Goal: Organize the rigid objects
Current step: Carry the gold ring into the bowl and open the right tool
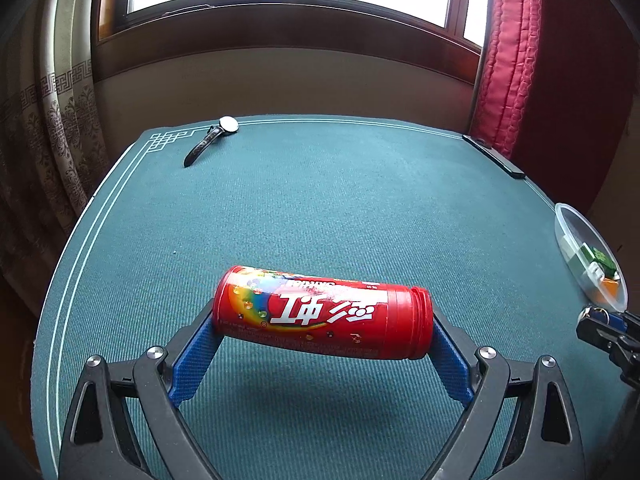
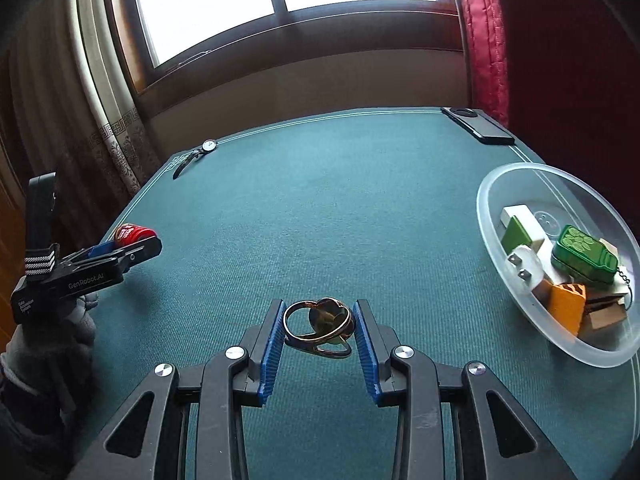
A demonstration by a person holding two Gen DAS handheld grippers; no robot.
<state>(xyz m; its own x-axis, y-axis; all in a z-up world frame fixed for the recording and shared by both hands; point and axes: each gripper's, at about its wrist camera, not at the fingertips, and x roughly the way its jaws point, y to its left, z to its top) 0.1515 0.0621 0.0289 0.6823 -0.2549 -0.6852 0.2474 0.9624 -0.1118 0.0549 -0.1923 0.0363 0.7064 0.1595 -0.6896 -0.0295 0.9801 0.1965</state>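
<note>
Clear plastic bowl (image 2: 492, 216) sits at the table's right edge. Inside, heaped and touching: a green tin (image 2: 585, 254) with a clover pattern on top of the heap, a white plug adapter (image 2: 526, 266), an orange block (image 2: 566, 306), a green-and-white block (image 2: 520, 226), a brown cardboard piece (image 2: 606, 312).

Red candy canister (image 1: 322, 312) is pinched end to end by the left gripper (image 1: 322, 330), blue pads on its base and its cap. Long axis runs crosswise to the fingers, cap end toward the bowl, base away from it; label reads upside down. A shadow lies on the green felt table (image 1: 320, 200) beneath it. It is well apart from the bowl, across the felt.

Right gripper (image 2: 319, 322) is clamped on a metal ring puzzle (image 2: 319, 322), interlocked rings between the pads, near the bowl.

Wristwatch (image 1: 212, 138) lies at the far corner opposite the bowl. Black phone (image 2: 478, 125) lies flat at the edge beyond the bowl.
</note>
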